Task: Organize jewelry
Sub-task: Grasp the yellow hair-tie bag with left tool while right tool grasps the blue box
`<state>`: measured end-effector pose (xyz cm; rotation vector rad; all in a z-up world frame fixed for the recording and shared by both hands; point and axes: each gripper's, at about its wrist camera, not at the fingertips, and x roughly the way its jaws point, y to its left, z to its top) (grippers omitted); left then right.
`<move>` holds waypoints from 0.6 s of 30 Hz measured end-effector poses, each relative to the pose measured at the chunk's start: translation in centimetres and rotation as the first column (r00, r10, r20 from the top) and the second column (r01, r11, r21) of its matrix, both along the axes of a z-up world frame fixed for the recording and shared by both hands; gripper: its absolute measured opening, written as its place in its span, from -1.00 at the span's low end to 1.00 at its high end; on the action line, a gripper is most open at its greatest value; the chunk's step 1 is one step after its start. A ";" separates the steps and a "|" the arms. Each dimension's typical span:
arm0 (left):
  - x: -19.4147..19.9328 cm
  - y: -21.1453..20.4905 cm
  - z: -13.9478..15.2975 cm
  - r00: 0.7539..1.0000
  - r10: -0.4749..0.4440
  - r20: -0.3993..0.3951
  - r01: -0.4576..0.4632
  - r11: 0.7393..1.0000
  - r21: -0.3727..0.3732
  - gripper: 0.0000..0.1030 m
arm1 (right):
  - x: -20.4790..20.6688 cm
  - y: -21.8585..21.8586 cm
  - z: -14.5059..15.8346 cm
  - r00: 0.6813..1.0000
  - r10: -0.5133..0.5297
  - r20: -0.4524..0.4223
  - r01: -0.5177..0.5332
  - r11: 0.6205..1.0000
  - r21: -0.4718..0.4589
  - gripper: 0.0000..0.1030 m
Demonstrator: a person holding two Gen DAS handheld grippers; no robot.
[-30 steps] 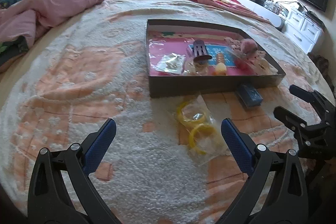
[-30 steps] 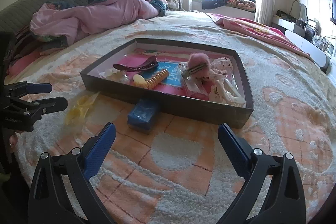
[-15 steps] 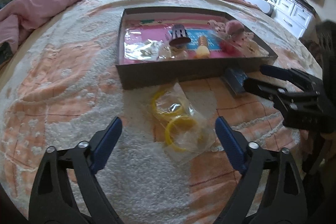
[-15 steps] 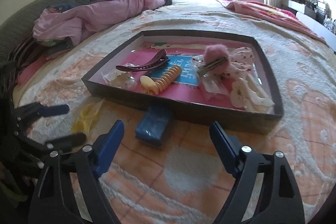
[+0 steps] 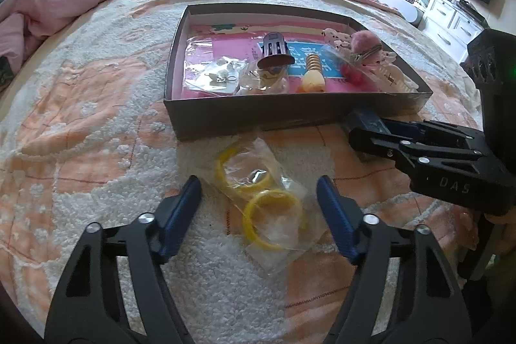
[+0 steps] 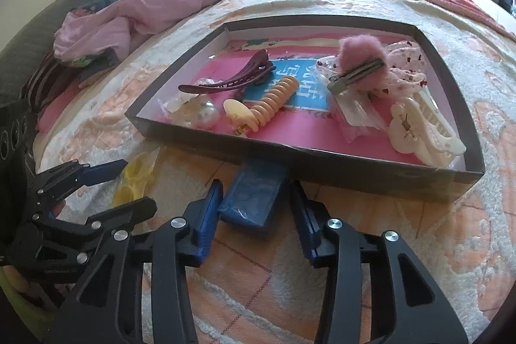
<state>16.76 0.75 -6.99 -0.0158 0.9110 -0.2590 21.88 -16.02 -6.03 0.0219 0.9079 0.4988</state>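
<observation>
Closing on: the blue box [image 6: 253, 197], which lies on the bedspread [image 6: 403, 263] against the tray's near wall.
Right gripper [image 6: 256, 216]: we see its jaws narrowing around the blue box, pads just beside its sides, contact not clear.
Left gripper [image 5: 259, 205]: we see its jaws closing around the clear bag of yellow rings [image 5: 261, 192], pads still apart from it.
Tray [image 6: 322, 165]: we see hair clips, a pink pompom clip [image 6: 358, 62] and a white claw clip [image 6: 422, 131] inside.

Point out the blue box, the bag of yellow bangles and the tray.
blue box [image 6: 254, 195], right wrist view, top face
bag of yellow bangles [image 5: 269, 208], left wrist view, nearer bangle
tray [image 5: 258, 115], left wrist view, near wall
</observation>
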 end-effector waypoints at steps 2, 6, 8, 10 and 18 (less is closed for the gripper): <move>0.1 -0.2 -0.1 1.000 -0.006 -0.003 0.006 1.000 0.004 0.01 | -0.2 0.0 0.1 1.000 0.002 0.004 -0.002 1.000 -0.004 -0.24; 0.0 -0.5 -0.1 1.000 -0.016 0.001 0.016 1.000 0.015 -0.14 | -0.7 -0.3 0.3 1.000 -0.001 0.017 0.001 1.000 -0.014 -0.31; 0.0 -0.5 -0.1 1.000 -0.018 0.002 0.018 1.000 0.017 -0.15 | -0.9 -0.5 0.4 1.000 -0.006 0.023 0.007 1.000 -0.018 -0.33; 0.0 -0.4 -0.1 1.000 -0.019 0.003 0.019 1.000 0.014 -0.31 | -1.1 -0.6 0.5 1.000 -0.011 0.028 0.011 1.000 -0.021 -0.33; -0.4 -0.6 0.2 0.999 -0.029 0.016 0.029 1.000 0.005 -0.39 | -2.2 -1.9 0.7 0.998 -0.045 0.046 0.046 0.998 -0.036 -0.35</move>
